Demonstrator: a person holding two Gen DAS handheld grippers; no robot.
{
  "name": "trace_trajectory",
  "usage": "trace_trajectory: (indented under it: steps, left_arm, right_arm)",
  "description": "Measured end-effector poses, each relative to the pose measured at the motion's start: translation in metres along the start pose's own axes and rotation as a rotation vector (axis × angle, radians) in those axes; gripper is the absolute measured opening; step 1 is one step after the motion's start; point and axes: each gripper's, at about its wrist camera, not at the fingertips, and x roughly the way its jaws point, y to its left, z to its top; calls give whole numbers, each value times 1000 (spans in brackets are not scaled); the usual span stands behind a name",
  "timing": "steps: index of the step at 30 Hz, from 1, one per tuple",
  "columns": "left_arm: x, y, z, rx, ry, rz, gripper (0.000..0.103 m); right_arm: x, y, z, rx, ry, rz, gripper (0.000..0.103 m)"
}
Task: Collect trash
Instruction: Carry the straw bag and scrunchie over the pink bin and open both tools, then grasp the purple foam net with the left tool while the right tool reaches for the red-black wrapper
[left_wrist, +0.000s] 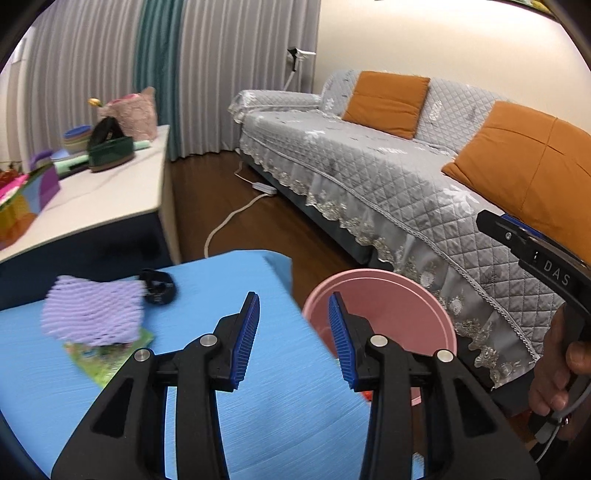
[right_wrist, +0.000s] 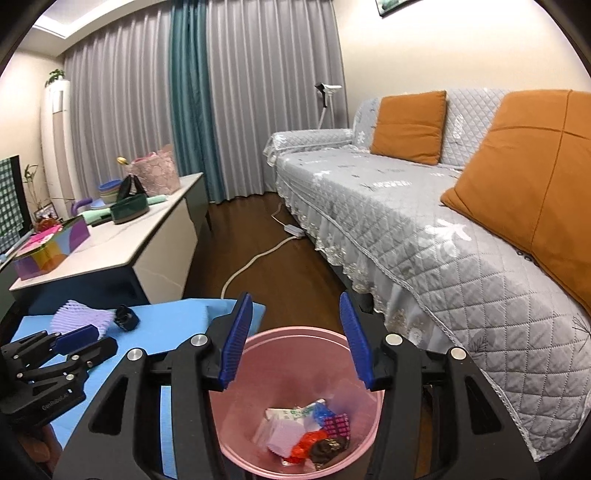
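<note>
Both my left tongs (left_wrist: 293, 339) and right tongs (right_wrist: 293, 341) are spread and empty over the pink bin (right_wrist: 295, 406). Next: the purple foam net (left_wrist: 92, 314) on the blue tabletop (left_wrist: 258, 406).

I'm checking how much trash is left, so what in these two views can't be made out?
- Purple foam net on the blue tabletop: motion-blurred in the left wrist view.
- Green printed wrapper: mostly under the net.
- Small black object: too small to identify in either view.
- Pink plastic bin: right gripper, open, covers part of its rim; the lower wrappers are buried.
- Left gripper: open, empty.
</note>
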Motion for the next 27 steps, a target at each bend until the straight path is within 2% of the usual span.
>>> trace_trajectory:
  steps: [7, 14, 21, 27]
  left_arm:
    - [-38, 40, -1, -41, -47, 66, 38]
    - [-67, 84, -19, -95, -75, 144, 38]
    - [-84, 142, -41, -192, -73, 225, 38]
    - [-90, 181, -53, -261, -71, 278, 38]
  right_arm:
    - [-13, 32, 4, -23, -30, 59, 50]
    - [-16, 68, 1, -57, -38, 125, 49]
    - [0, 114, -10, -77, 9, 222, 40]
    - [18, 149, -17, -101, 44, 284, 37]
